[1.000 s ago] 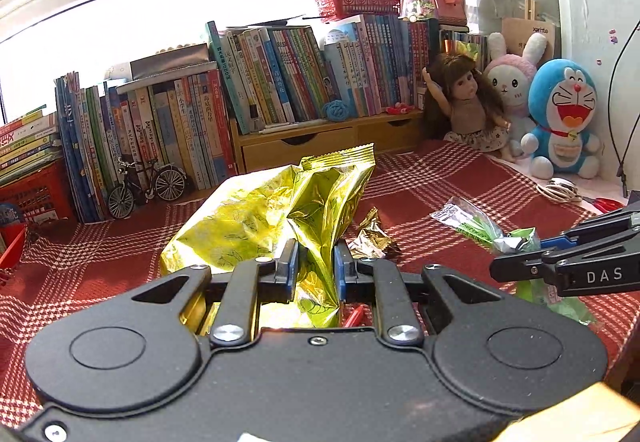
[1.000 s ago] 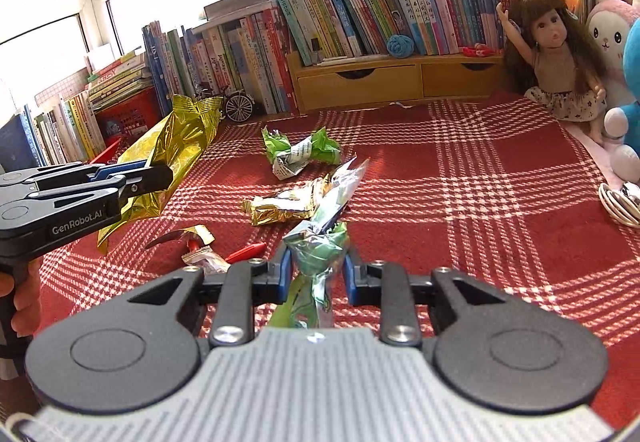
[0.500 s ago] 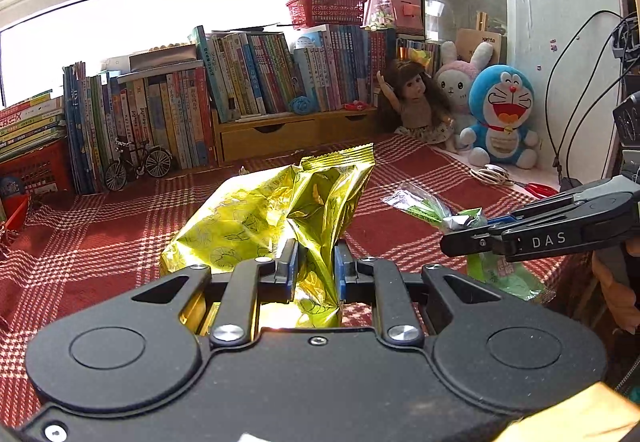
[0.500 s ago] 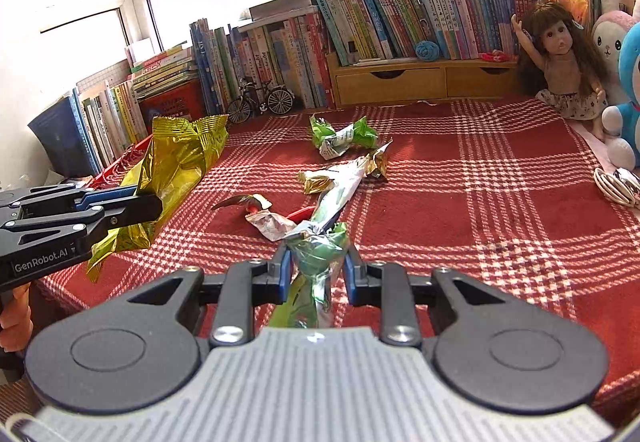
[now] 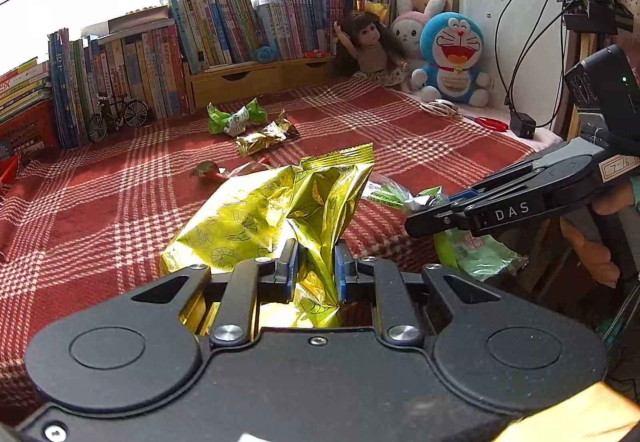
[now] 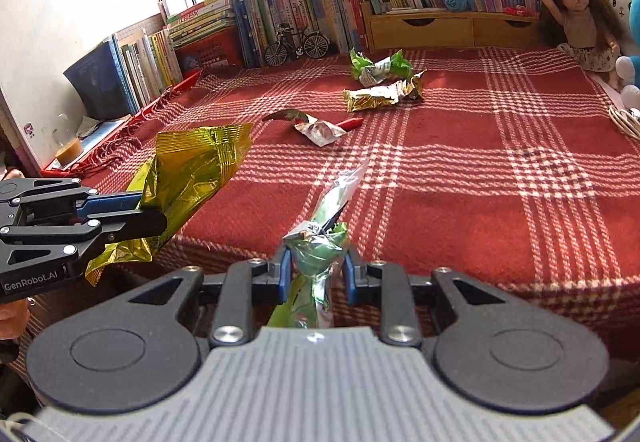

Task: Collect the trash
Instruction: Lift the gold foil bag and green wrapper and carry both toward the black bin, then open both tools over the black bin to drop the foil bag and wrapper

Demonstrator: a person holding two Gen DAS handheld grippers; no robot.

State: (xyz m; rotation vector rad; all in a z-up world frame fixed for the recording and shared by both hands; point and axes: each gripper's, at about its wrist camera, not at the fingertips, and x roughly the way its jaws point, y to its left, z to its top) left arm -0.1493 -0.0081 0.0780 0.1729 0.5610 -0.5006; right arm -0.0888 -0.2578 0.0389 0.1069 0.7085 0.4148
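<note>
My left gripper (image 5: 314, 262) is shut on a crumpled yellow-gold foil snack bag (image 5: 276, 209), held above the near edge of the red plaid cloth (image 5: 100, 209). My right gripper (image 6: 316, 266) is shut on a green and silver wrapper (image 6: 320, 242) that sticks up between its blue pads. In the right wrist view the left gripper (image 6: 156, 219) shows at the left with the gold bag (image 6: 188, 169). The left wrist view has the right gripper (image 5: 412, 230) at the right with its green wrapper (image 5: 472, 254). Left lying on the cloth are a green wrapper (image 6: 378, 67), a gold wrapper (image 6: 380, 95) and a silver-red wrapper (image 6: 320, 127).
Rows of books (image 5: 160, 53), a wooden drawer unit (image 5: 256, 81) and a toy bicycle (image 5: 116, 115) line the far side. A doll (image 5: 372, 49) and plush toys (image 5: 452, 57) sit far right, with a white cable (image 5: 440, 107), red scissors (image 5: 492, 123) and hanging wires (image 5: 520, 41).
Both grippers have drawn back toward the near edge of the cloth, each keeping hold of its wrapper. The wrappers lying on the cloth now look farther away.
</note>
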